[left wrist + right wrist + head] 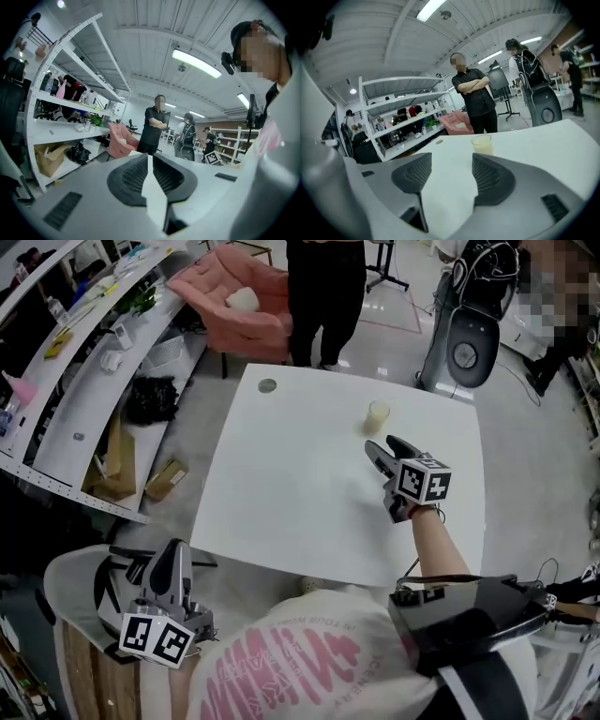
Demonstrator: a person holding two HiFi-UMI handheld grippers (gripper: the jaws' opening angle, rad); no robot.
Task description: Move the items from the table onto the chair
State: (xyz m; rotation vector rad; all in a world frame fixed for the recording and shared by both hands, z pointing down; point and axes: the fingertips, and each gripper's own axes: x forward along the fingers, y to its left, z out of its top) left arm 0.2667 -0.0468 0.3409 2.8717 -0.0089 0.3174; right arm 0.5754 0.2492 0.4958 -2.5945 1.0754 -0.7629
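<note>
Chair (234, 296), pink, stands far left beyond the white table (281, 512), with one pale item (243, 299) on its seat. Near left, off the table, the left gripper (171, 559) hangs with jaws together on nothing. Right of centre, a pale cup (377, 414) stands upright on the table. The right gripper (387, 448), jaws wide and empty, is much the nearer and points at it from just nearside.

- Head view: from overhead, steeply down onto the white table (281, 502), whole top framed.
- Left gripper view: low, near level, toward the pink chair (119, 140).
- Right gripper view: just above the table — same chair beyond, far off.
</note>
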